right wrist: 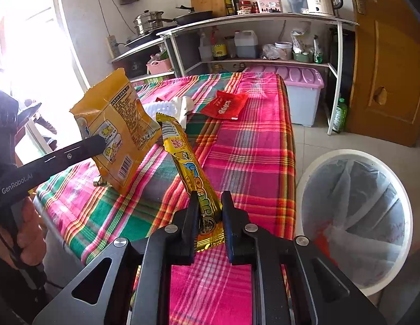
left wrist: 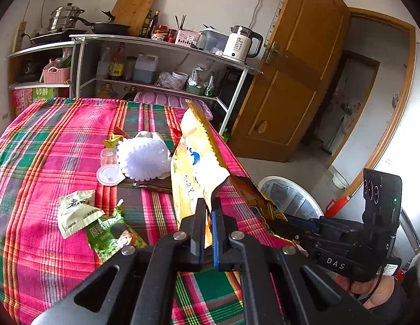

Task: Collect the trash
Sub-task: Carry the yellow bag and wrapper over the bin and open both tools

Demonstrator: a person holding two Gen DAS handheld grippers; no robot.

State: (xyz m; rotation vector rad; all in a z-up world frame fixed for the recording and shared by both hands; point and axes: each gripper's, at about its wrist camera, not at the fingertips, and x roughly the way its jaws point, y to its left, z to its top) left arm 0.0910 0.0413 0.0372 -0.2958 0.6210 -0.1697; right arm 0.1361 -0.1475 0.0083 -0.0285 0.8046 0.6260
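The left hand-held gripper point(left wrist: 208, 203) is clenched on the lower edge of a yellow snack bag point(left wrist: 195, 159), holding it upright above the right part of the table point(left wrist: 47, 140). The right hand-held gripper point(right wrist: 210, 200) grips a gold wrapper point(right wrist: 186, 159) near its lower end — the wrapper tilts up and away over the table's near right edge. In the right wrist view the left one reaches in from the left, its finger across the snack bag's point(right wrist: 117, 124) printed back.

Just right of the table, on the floor, stands a white bin point(right wrist: 356, 216) lined with a clear bag, something red lying inside. On the plaid cloth lie a pale green packet point(left wrist: 75, 211) overlapping a darker green packet point(left wrist: 112, 230), a clear plastic cup point(left wrist: 109, 165) beside a white foam net point(left wrist: 143, 157), and further off a red packet point(right wrist: 224, 104). Behind the table, shelves point(left wrist: 161, 46) carry a white kettle point(left wrist: 241, 44), pots and bottles; a wooden door point(left wrist: 288, 67) stands open.
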